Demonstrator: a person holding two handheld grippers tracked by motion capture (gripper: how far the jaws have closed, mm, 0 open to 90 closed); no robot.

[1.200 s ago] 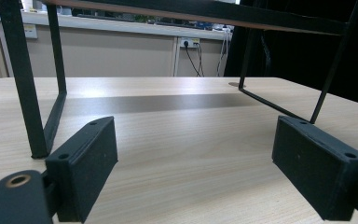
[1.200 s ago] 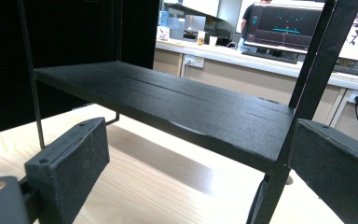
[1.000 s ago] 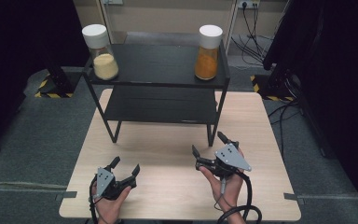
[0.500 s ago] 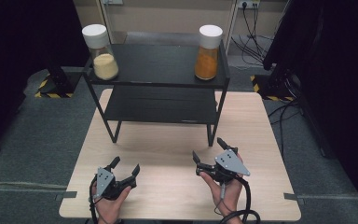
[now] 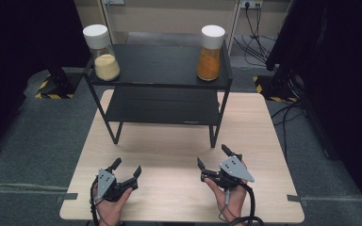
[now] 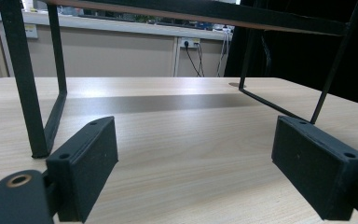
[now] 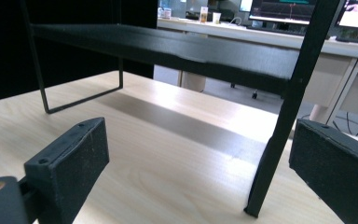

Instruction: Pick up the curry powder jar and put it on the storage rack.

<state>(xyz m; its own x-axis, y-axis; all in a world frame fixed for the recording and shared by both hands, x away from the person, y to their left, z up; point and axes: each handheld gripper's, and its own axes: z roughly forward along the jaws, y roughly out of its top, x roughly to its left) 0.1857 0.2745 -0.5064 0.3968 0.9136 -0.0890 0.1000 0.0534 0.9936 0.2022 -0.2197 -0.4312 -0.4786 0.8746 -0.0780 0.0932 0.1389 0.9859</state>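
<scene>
A black two-tier metal shelf (image 5: 162,84) stands at the far half of the wooden table (image 5: 179,188). On its top tier a white-lidded jar of pale yellow grains (image 5: 101,54) stands at the left and a white-lidded jar of orange powder (image 5: 210,54) at the right. My left gripper (image 5: 126,167) rests near the front left of the table, open, with nothing between its jaws. My right gripper (image 5: 213,156) rests at the front right, open and empty, just in front of the shelf's right front leg (image 7: 284,116). Both point toward the shelf (image 6: 37,93).
Grey floor surrounds the table. Cables (image 5: 259,23) and a wall socket lie behind the shelf at the far right. Black stands with yellow-black striped bases (image 5: 52,89) flank the table. Bare tabletop lies between the grippers and the shelf.
The right gripper has drawn back slightly toward the front edge of the table. The left gripper and both jars have stayed in place.
</scene>
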